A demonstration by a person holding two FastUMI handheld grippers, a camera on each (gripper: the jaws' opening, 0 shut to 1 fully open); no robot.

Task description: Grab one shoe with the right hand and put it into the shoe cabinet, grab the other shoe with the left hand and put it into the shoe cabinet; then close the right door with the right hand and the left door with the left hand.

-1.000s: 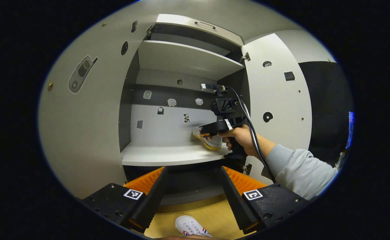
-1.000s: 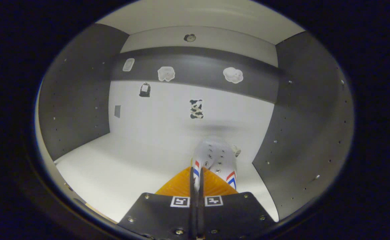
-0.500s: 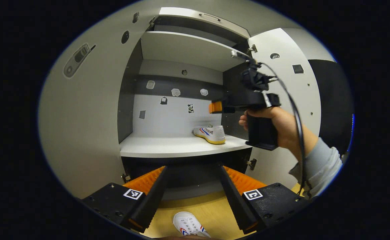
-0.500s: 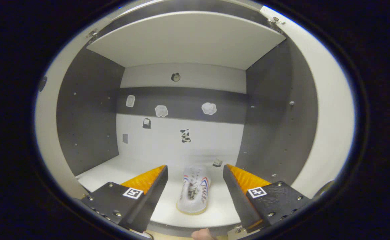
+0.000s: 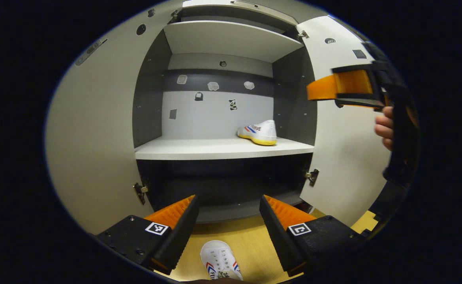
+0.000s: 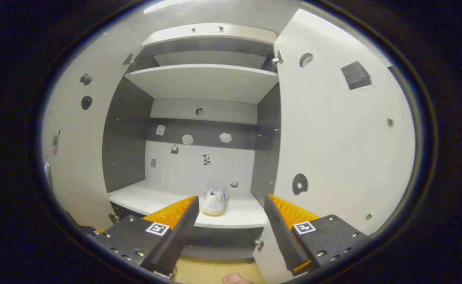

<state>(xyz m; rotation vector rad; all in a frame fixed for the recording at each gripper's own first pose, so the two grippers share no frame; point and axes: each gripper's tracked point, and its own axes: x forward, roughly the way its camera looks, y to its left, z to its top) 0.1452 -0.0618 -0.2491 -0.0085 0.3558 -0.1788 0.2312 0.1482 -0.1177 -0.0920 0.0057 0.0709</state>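
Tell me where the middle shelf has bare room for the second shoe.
The shelf is bare from the left cabinet wall across to the placed shoe, which sits against the right wall: that corner is crowded. The second shoe lies on the floor between the open left gripper fingers. The right gripper is open, clear of the shelf.

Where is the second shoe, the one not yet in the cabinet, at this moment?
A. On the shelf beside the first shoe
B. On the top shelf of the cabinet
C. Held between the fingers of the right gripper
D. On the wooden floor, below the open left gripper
D: the second shoe lies on the wooden floor below the open left gripper.
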